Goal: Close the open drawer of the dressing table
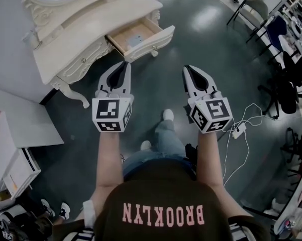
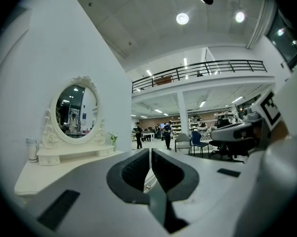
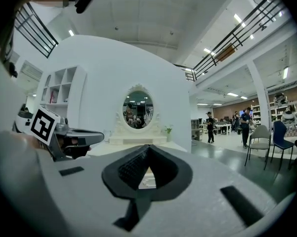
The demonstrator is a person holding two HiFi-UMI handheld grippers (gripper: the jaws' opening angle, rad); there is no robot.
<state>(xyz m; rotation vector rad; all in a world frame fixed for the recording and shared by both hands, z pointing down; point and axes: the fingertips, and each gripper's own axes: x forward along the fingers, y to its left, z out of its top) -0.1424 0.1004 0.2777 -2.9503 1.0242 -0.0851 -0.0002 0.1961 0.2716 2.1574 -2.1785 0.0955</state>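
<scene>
Open drawer (image 1: pixel 140 38) of the dressing table (image 1: pixel 85 31), head view; the drawer stands pulled out from the table's front toward the lower right of the view, its wooden floor exposed, its white front panel (image 1: pixel 152 45) running from lower left to upper right; closing travel, as judged, is toward the upper left, square to that panel. Left gripper (image 1: pixel 124 64): tips just short of the panel's near end, apart from it, pointing level toward the table; jaws drawn together at the tips, nothing between them. Right gripper (image 1: pixel 187 68): level with the left but well apart to the right, aimed past the drawer's outer corner at bare floor (image 1: pixel 211 39); jaws fully together, empty. The left gripper is the nearer and lies almost in line with the panel; a straight push from its closed tips against the panel appears the likely next move. Oval mirror (image 3: pixel 138 109) marks the table's back edge.
</scene>
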